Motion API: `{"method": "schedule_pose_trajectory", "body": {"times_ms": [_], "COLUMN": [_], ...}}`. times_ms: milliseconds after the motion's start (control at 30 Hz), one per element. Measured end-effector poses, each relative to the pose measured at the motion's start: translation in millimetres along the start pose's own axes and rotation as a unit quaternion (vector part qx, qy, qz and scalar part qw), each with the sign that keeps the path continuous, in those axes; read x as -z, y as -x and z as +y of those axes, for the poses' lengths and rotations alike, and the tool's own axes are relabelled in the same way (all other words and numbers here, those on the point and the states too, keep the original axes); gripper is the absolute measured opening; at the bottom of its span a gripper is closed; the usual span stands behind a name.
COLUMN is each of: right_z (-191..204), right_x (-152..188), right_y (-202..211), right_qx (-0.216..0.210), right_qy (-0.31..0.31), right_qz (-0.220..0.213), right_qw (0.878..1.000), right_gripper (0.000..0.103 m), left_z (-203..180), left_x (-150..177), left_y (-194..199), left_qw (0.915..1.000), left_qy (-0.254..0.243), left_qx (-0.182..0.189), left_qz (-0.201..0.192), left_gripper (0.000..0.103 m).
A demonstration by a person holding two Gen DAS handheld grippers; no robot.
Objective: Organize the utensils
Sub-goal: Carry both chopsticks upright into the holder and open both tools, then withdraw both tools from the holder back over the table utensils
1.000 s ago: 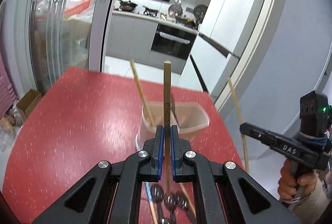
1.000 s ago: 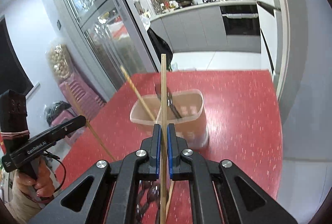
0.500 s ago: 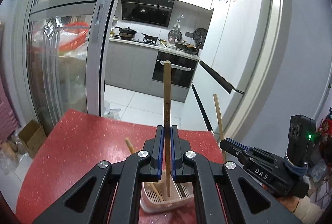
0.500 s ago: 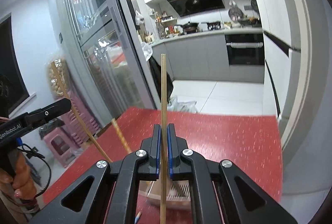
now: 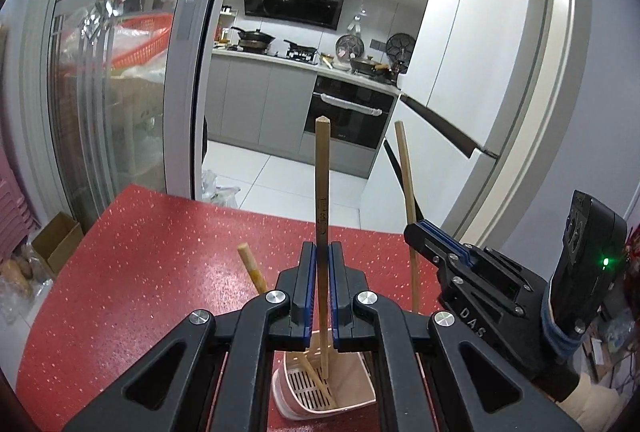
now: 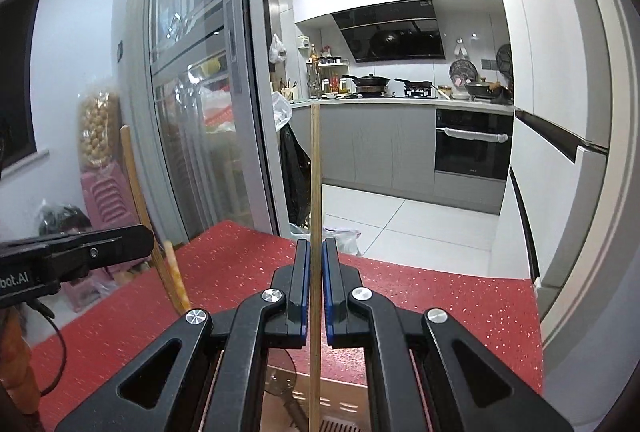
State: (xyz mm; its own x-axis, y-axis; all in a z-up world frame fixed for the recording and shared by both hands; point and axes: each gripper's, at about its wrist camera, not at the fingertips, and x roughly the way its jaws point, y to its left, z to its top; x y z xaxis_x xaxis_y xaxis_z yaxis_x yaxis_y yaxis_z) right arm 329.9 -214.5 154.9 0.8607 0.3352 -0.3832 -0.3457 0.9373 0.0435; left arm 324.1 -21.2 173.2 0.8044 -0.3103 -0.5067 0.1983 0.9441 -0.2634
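My left gripper (image 5: 321,252) is shut on a wooden chopstick (image 5: 321,192) that stands upright, its lower end inside the pale pink utensil holder (image 5: 288,392) on the red table (image 5: 160,264). Another wooden stick (image 5: 250,268) leans in the holder. My right gripper (image 6: 315,248) is shut on a second chopstick (image 6: 315,172), also upright, its lower end over the holder (image 6: 340,404). The right gripper also shows in the left wrist view (image 5: 432,244), the left gripper in the right wrist view (image 6: 132,236).
A glass sliding door (image 5: 120,92) stands to the left beyond the table. A white fridge (image 5: 480,72) is at the right. The kitchen counter with an oven (image 6: 472,148) lies behind. A cardboard box (image 5: 56,240) sits on the floor left of the table.
Both grippers have tilted up and risen, so the chopsticks went from slanted to upright. The holder moved from ahead of the grippers to below them.
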Motion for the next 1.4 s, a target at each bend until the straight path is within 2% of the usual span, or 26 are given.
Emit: {"method": "schedule_pose_trajectory", "body": {"times_ms": [267,600,833,1033,1133,1200,1400], "right_z": [-0.3,7.6,17.7,18.4,18.0,17.6,17.2], "right_x": [25.2,50.0,48.2,45.4,44.6,44.0,38.7], "right_y": [-6.5,0.0,-1.3,-5.4,-4.1,-0.2,17.8], "right_qx": [0.017,0.013,0.005,-0.014,-0.018,-0.018,-0.018], "right_qy": [0.026,0.049,0.064,0.051,0.046,0.044,0.031], "right_qz": [0.005,0.033,0.047,0.068,0.076,0.075,0.078], "right_qw": [1.000,0.998,0.997,0.996,0.996,0.996,0.996], "right_gripper": [0.006,0.006,0.007,0.008,0.021,0.036,0.048], "left_z": [-2.4,-5.2,2.0,9.6,10.1,10.3,12.2], "left_x": [21.3,45.6,60.3,65.8,70.0,73.1,86.1], "left_y": [-17.5,-26.9,-31.8,-22.1,-17.0,-13.4,-1.7], "left_qw": [0.9996,0.9978,0.9951,0.9945,0.9940,0.9936,0.9919], "left_qy": [-0.012,-0.031,-0.030,-0.021,-0.021,-0.021,-0.018], "left_qx": [-0.009,-0.035,-0.055,-0.066,-0.069,-0.072,-0.080], "left_qz": [0.023,0.047,0.076,0.079,0.082,0.085,0.097], "left_gripper": [0.032,0.032,0.032,0.032,0.032,0.032,0.032]}}
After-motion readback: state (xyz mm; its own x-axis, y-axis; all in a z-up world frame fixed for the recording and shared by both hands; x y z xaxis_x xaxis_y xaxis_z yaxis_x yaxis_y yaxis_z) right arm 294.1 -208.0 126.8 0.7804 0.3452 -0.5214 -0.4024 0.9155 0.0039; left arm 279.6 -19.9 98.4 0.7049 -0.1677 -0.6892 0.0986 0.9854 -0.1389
